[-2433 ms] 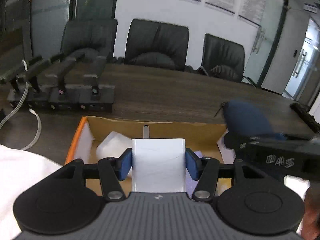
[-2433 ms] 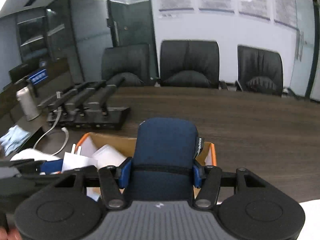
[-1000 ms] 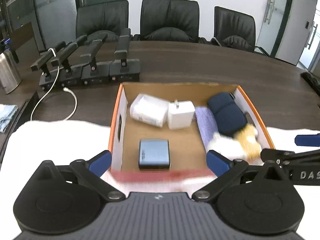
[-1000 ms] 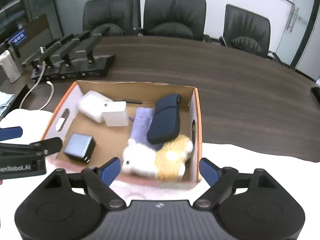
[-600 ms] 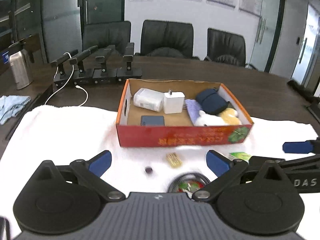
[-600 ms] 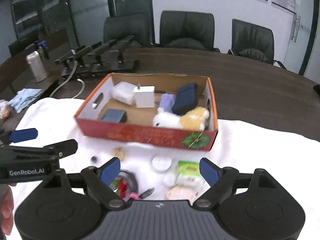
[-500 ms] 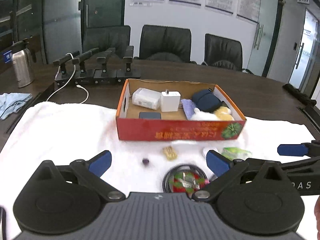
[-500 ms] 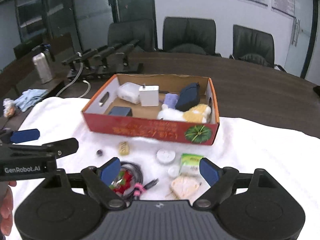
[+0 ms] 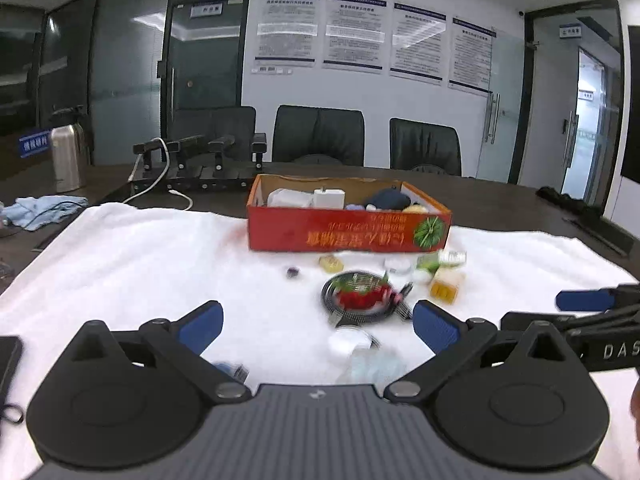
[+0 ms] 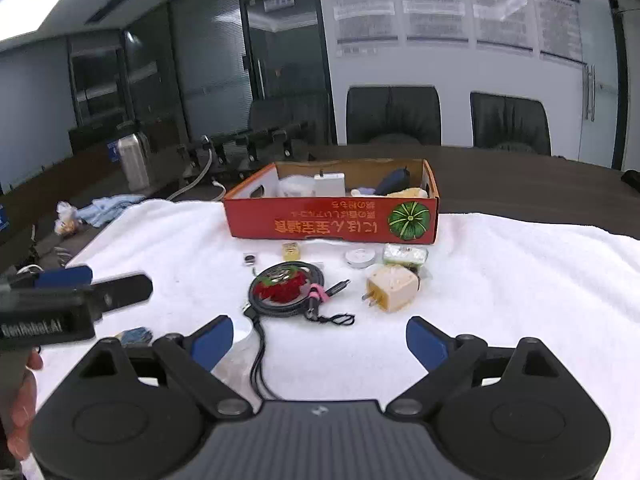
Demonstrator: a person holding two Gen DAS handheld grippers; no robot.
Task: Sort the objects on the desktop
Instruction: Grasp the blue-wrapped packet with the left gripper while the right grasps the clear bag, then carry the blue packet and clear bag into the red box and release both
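Dark conference desk (image 9: 500,196) under a white towel (image 9: 140,264), office chairs (image 9: 318,136) and wall notices behind. From the left wrist view, the left tool (image 9: 316,326) is released, its blue pads wide apart with nothing between them. Ahead stands the red cardboard box (image 9: 348,234), holding a white charger (image 9: 329,198) and a dark blue pouch (image 9: 388,200). On the towel just in front of the box lie a coiled black cable (image 9: 362,294) and a cream plug adapter (image 9: 446,284), both blurred. The right tool's tip shows at the right edge.

From the right wrist view, the right tool (image 10: 319,340) is empty, its jaws opening. Beyond it, the coiled cable (image 10: 286,288) rings a red strawberry-like trinket (image 10: 282,286); the cream adapter (image 10: 392,288) lies beside it, a round white tin (image 10: 360,258) and a green packet (image 10: 405,255) nearer the box (image 10: 332,218). The left tool (image 10: 92,284) hovers at left.
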